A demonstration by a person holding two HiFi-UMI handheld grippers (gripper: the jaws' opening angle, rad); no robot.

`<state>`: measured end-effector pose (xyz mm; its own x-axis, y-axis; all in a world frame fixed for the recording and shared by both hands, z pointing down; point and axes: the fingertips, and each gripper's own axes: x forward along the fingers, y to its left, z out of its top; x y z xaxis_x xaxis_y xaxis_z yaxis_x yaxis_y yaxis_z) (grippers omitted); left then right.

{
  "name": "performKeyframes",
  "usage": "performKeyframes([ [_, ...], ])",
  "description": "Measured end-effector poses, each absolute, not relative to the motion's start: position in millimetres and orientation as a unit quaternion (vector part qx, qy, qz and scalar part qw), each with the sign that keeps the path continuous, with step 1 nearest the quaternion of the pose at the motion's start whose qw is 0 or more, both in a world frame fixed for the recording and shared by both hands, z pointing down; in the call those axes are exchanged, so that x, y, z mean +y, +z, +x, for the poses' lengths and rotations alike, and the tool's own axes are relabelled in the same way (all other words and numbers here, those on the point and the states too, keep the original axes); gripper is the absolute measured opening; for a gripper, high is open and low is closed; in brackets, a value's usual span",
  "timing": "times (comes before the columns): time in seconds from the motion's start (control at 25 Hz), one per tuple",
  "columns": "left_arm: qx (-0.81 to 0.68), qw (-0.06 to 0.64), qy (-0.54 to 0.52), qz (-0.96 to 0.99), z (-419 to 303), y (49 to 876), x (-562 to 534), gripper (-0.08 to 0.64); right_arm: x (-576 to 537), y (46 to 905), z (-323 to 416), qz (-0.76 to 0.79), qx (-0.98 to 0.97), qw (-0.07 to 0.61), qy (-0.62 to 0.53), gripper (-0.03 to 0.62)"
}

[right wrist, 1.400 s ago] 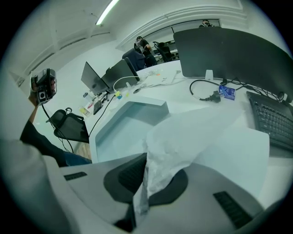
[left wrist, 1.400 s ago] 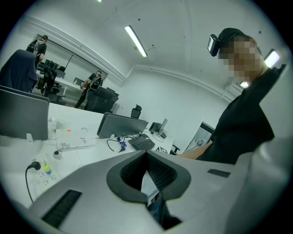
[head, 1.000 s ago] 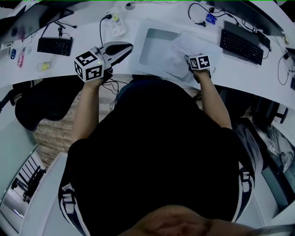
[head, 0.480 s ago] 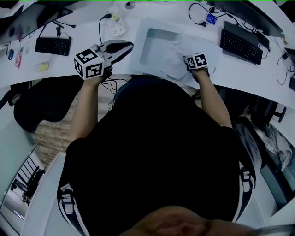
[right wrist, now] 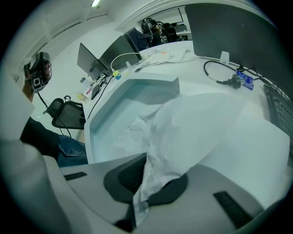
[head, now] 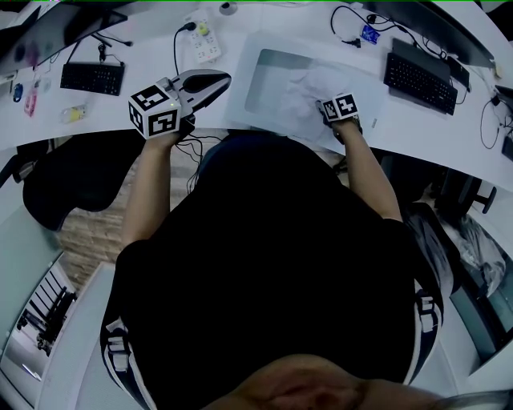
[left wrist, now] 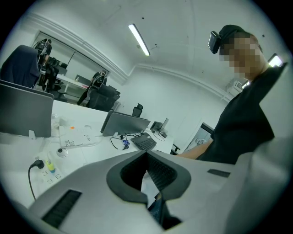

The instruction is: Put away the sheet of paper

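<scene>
A crumpled white sheet of paper (head: 309, 90) hangs over the near right part of a shallow pale tray (head: 264, 64) on the white desk. My right gripper (head: 325, 102) is shut on the sheet's near edge. In the right gripper view the paper (right wrist: 197, 128) bunches up between the jaws of that gripper (right wrist: 147, 157) and spreads out over the tray (right wrist: 151, 83). My left gripper (head: 220, 80) is held above the desk edge to the left of the tray. Its jaws (left wrist: 147, 153) meet at the tips with nothing between them.
A black keyboard (head: 418, 76) lies to the right of the tray, with cables (head: 353, 24) behind it. At the left are a second keyboard (head: 94, 78) and a power strip (head: 204, 42). A black chair (head: 72, 180) stands under the desk's left side.
My right gripper has moved a little to the left and away from me with the paper, which now lies further over the tray. The left gripper has barely moved.
</scene>
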<state>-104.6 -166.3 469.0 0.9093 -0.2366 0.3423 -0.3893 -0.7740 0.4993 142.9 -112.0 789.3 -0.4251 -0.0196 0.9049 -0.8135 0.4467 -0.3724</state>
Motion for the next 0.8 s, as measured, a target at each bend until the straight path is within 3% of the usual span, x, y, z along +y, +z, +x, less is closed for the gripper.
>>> performKeyframes([
  [0.8,-0.174,0.300,0.133,0.928,-121.9,472.4,-175.2,0.021,-139.2,797.1,126.2,0.306,-0.711,0.407,0.484,0.015],
])
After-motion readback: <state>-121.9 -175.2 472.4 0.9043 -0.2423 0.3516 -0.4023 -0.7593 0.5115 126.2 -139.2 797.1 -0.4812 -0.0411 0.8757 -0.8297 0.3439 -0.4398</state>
